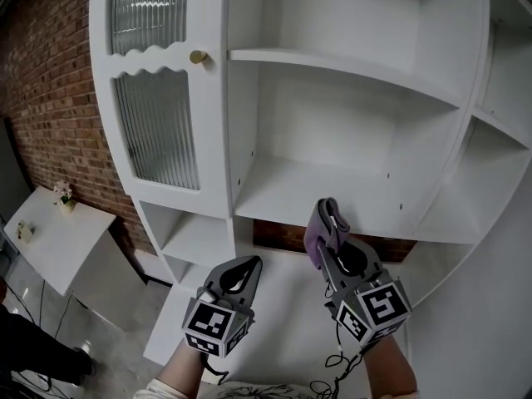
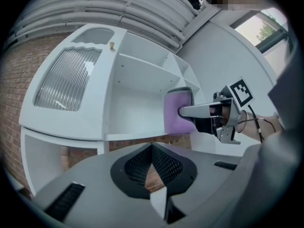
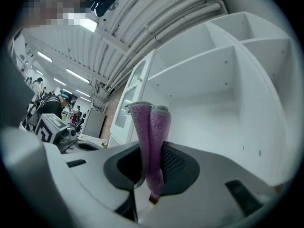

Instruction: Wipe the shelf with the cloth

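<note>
A folded purple cloth (image 1: 319,227) stands upright in my right gripper (image 1: 326,248), which is shut on it just below the front edge of the white cabinet's middle shelf (image 1: 307,191). The right gripper view shows the cloth (image 3: 152,137) clamped between the dark pads, with the open shelf compartments behind it. To the left and lower, my left gripper (image 1: 237,274) is shut and holds nothing. From the left gripper view, the cloth (image 2: 176,112) hangs in front of the shelf opening, with the right gripper (image 2: 190,112) behind it.
A ribbed glass door with a brass knob (image 1: 198,56) closes the cabinet's left side. An upper shelf (image 1: 349,69) and curved side compartments (image 1: 499,131) surround the middle shelf. Left of the cabinet are a brick wall (image 1: 50,98) and a low white table (image 1: 58,239) with a small flower pot (image 1: 63,196).
</note>
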The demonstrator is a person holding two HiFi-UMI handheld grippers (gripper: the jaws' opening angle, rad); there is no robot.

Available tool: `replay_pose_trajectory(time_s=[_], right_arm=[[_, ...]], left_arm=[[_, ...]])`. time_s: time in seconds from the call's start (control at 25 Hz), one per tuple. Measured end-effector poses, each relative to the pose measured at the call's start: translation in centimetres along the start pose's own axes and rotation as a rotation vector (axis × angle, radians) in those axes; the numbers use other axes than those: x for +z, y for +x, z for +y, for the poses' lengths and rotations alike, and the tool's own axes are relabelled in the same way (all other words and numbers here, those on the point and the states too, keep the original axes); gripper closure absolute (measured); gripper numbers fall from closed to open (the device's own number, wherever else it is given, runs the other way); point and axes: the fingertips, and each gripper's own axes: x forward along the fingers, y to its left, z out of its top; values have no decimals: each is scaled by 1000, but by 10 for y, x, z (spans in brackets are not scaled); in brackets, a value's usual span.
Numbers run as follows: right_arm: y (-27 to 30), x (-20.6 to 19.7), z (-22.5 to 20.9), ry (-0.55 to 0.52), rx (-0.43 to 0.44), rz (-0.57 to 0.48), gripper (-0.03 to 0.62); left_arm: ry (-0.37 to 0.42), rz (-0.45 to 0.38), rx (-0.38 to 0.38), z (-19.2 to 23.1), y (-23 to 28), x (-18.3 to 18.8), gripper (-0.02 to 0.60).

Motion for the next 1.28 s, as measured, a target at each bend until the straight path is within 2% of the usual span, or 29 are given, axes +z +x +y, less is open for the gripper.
replay_pose_trajectory(time_s=[0.24,0.4,0.52,0.72,0.8,0.96,1.28], right_arm=[[83,58,5,-103,33,-39,517],[144,85,-3,-91,41,-40,517],[188,101,-25,-74,-2,-23,517],[250,114,-77,-61,-125,34,517],[269,114,-94,-48,-168,60,517],[296,114,-115,-16,-196,71,517],[324,136,-108,-54,-161,51,516]], left_arm=[[23,-31,30,43,-4,24,568],[43,-27,46,62,-12,25,568],[43,-16,52,71,-17,18,568],[39,-2,57,86,-20,7,568],[39,7,62,94,-19,4,566],[34,19,67,106,-12,-3,568],[41,10,71,124,0,1,568]])
